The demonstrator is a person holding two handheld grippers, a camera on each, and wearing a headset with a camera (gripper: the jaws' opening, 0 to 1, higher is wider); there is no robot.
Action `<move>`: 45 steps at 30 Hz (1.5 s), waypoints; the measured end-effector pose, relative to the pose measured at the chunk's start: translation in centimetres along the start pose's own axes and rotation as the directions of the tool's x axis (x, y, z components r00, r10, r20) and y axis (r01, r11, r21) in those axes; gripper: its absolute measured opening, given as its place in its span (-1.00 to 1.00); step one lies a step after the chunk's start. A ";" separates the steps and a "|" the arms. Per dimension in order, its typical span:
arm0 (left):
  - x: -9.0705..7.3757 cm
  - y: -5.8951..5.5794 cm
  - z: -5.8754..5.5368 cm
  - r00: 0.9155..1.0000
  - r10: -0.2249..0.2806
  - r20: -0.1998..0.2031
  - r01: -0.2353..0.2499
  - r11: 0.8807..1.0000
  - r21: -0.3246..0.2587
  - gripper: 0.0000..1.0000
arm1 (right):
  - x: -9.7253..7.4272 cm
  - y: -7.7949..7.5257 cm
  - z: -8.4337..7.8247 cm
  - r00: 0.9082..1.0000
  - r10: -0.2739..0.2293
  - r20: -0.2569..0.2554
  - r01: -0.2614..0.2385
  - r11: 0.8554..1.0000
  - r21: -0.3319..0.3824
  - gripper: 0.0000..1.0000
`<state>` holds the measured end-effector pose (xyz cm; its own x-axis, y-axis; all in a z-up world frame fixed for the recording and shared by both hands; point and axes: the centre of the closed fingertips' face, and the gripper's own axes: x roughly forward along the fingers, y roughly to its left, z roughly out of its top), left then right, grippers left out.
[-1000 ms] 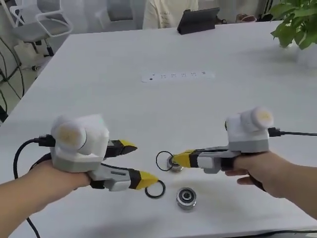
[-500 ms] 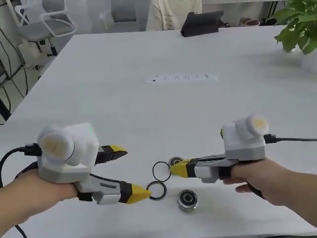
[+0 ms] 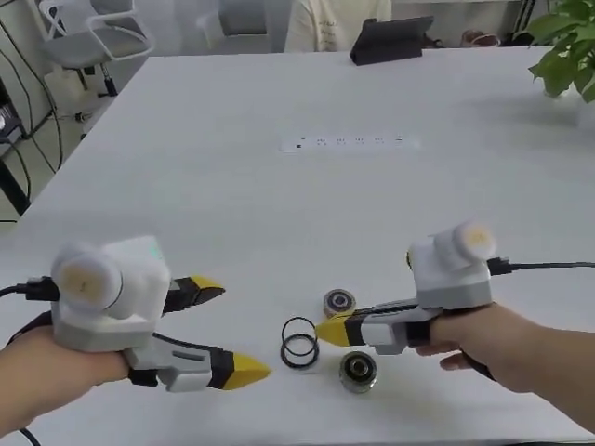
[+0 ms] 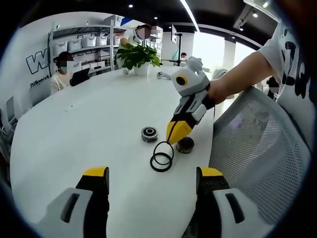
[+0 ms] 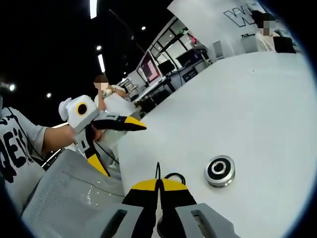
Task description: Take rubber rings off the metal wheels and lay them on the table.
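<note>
The right gripper has its jaws closed on the edge of a rubber ring. In the right gripper view the ring shows as a fine black line pinched between the two yellow tips. It is held low over the tabletop and partly overlaps a second ring lying flat there, so it is probably being set down beside one already laid out. I cannot tell whether its free side rests on that second ring. Both rings are thin, black, round loops, slight enough that one might cling to a jaw on release. Two small silvery metal wheels with dark centres lie flat just beside them: the farther wheel beyond the rings, and the nearer wheel beside the right gripper's tips, toward the near edge. The farther wheel's rim looks bare; the nearer one's is too small to judge. With two rings off and two wheels, little seems left but the release. The left gripper has its jaws spread wide and holds nothing, its tips pointing at the rings from nearby, likely waiting out of the way. All of this sits by the near edge of the tabletop, about midway along it. Farther out a white power strip lies mid-tabletop, a leafy plant stands at the far right corner, and a person sits at the far edge behind a dark tablet.
</note>
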<state>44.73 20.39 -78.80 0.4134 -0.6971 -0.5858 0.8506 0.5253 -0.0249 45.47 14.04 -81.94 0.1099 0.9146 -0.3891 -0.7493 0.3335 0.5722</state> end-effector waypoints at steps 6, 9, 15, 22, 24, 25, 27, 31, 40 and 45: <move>-0.3 0.1 -0.2 1.000 0.007 0.001 -0.007 1.000 -0.006 0.38 | 0.6 0.0 -0.7 1.000 -0.005 -0.029 0.005 1.000 0.003 -1.00; -0.4 0.1 -0.3 1.000 0.010 0.000 -0.010 1.000 -0.007 0.38 | 0.8 -0.2 -0.8 0.999 -0.006 -0.032 0.007 1.000 0.006 -1.00; -0.6 0.3 -0.6 1.000 0.016 -0.003 -0.016 1.000 -0.010 0.38 | 1.1 -0.6 -1.0 0.999 -0.019 -0.045 0.019 1.000 0.013 -1.00; -0.6 0.3 -0.8 1.000 0.016 -0.009 -0.016 1.000 -0.013 0.38 | 1.0 -1.3 -1.2 0.998 -0.044 -0.054 0.046 0.999 0.021 -1.00; -0.5 0.3 -0.8 1.000 0.014 -0.010 -0.014 1.000 -0.014 0.38 | 0.9 -1.5 -1.3 0.997 -0.056 -0.054 0.057 0.998 0.030 -1.00; -0.4 0.3 -0.8 1.000 0.013 -0.011 -0.014 1.000 -0.013 0.37 | 0.8 -1.7 -1.3 0.997 -0.060 -0.055 0.062 0.998 0.033 -1.00; -0.4 0.2 -0.8 1.000 0.010 -0.013 -0.010 1.000 -0.014 0.37 | 0.8 -1.8 -1.4 0.996 -0.066 -0.060 0.069 0.997 0.035 -1.00; -0.2 0.1 -0.7 1.000 0.005 -0.016 -0.005 1.000 -0.013 0.37 | 0.6 -2.0 -1.6 0.995 -0.077 -0.066 0.079 0.996 0.029 -1.00; -0.1 0.1 -1.0 1.000 0.000 -0.029 0.000 1.000 -0.013 0.37 | 0.4 -2.1 -1.7 0.993 -0.094 -0.068 0.095 0.995 0.007 -0.81; -0.1 -0.1 -0.6 1.000 -0.006 -0.023 0.005 1.000 -0.016 0.37 | -0.4 -2.1 -0.9 0.994 -0.101 -0.039 0.101 0.995 0.009 -0.73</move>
<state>44.43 20.73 -79.25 0.4007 -0.6886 -0.6043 0.8477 0.5290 -0.0407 46.45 12.79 -83.68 0.1595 0.8667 -0.4727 -0.7284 0.4265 0.5362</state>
